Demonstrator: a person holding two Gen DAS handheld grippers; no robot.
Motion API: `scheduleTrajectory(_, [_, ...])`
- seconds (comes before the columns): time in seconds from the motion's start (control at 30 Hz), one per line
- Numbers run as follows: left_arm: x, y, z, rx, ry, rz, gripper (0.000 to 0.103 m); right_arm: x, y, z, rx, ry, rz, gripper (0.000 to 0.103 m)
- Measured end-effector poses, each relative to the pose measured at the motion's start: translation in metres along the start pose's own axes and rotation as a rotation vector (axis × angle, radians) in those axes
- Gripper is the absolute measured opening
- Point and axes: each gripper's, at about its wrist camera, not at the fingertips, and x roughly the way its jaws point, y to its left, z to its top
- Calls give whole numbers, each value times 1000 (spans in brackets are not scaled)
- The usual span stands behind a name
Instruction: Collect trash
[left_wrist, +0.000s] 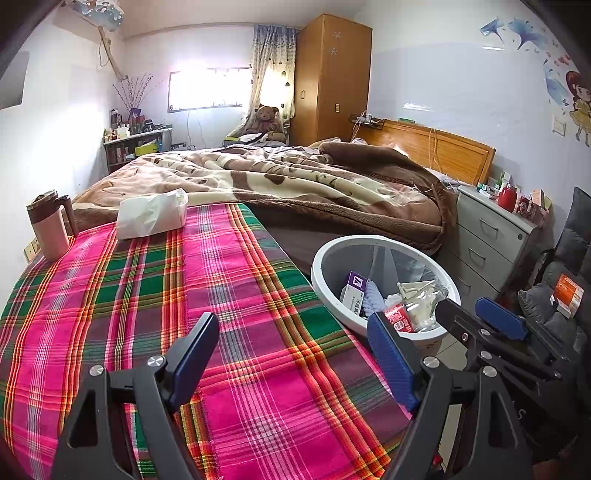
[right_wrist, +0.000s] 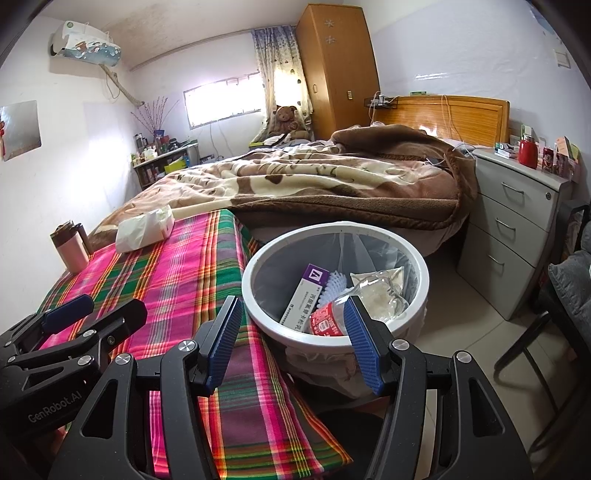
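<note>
A white round trash bin (right_wrist: 258, 314) with a grey liner stands on the floor beside the table. It holds a purple-and-white medicine box (right_wrist: 304, 295), a white brush (right_wrist: 334, 282), a clear plastic bag (right_wrist: 380, 291) and a red-labelled bottle (right_wrist: 327, 319). The bin also shows in the left wrist view (left_wrist: 325, 291). My left gripper (left_wrist: 295, 347) is open and empty above the plaid tablecloth (left_wrist: 155, 295). My right gripper (right_wrist: 291, 325) is open and empty, just above the bin's near rim.
A white tissue pack (left_wrist: 151, 214) and a pink lidded mug (left_wrist: 50, 229) stand at the table's far end. The bed with a brown blanket (left_wrist: 295, 177) lies behind. A grey drawer cabinet (right_wrist: 517, 221) and a dark chair (right_wrist: 561, 295) are right of the bin.
</note>
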Motion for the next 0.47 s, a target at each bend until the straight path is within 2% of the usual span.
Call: scheduleTrajectory(0.47, [-2,-2,0,-2,1,8,84,0,-1,1,2,-1,0,59])
